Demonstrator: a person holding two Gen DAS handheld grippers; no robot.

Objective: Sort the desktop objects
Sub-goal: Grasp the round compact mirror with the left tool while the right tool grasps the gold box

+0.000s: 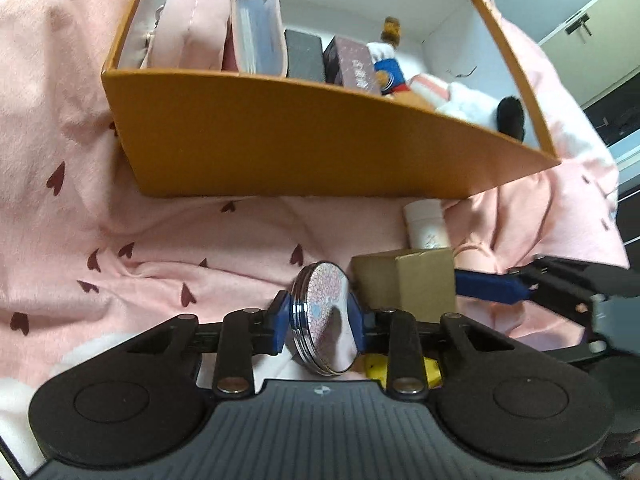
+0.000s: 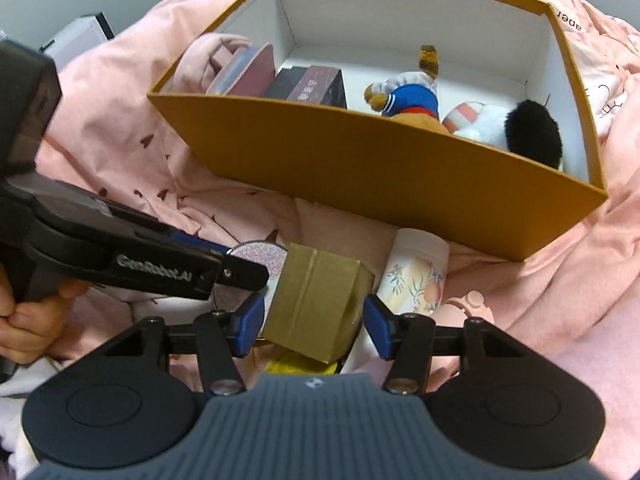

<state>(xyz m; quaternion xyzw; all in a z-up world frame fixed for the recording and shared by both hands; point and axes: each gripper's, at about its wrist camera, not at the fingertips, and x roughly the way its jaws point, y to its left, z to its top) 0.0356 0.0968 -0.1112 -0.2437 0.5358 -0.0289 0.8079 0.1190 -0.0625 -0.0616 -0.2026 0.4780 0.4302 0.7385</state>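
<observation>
My left gripper [image 1: 320, 320] is shut on a round silver compact [image 1: 324, 316] with a pink patterned lid, held on edge above the pink cloth. My right gripper [image 2: 316, 326] is open, its blue pads on either side of a small tan cardboard box [image 2: 316, 304] without touching it. The same box [image 1: 416, 284] shows in the left wrist view, just right of the compact. The compact [image 2: 260, 258] is partly hidden behind the left gripper in the right wrist view. An orange storage box [image 1: 304, 140] [image 2: 360, 160] stands beyond, holding pouches, small boxes and plush toys.
A white floral-print jar [image 2: 416, 276] [image 1: 426, 226] lies between the tan box and the orange box. A yellow item [image 2: 300, 366] lies under the tan box. A pink heart-print blanket [image 1: 120, 220] covers the surface. A cabinet [image 1: 592, 44] stands at the right.
</observation>
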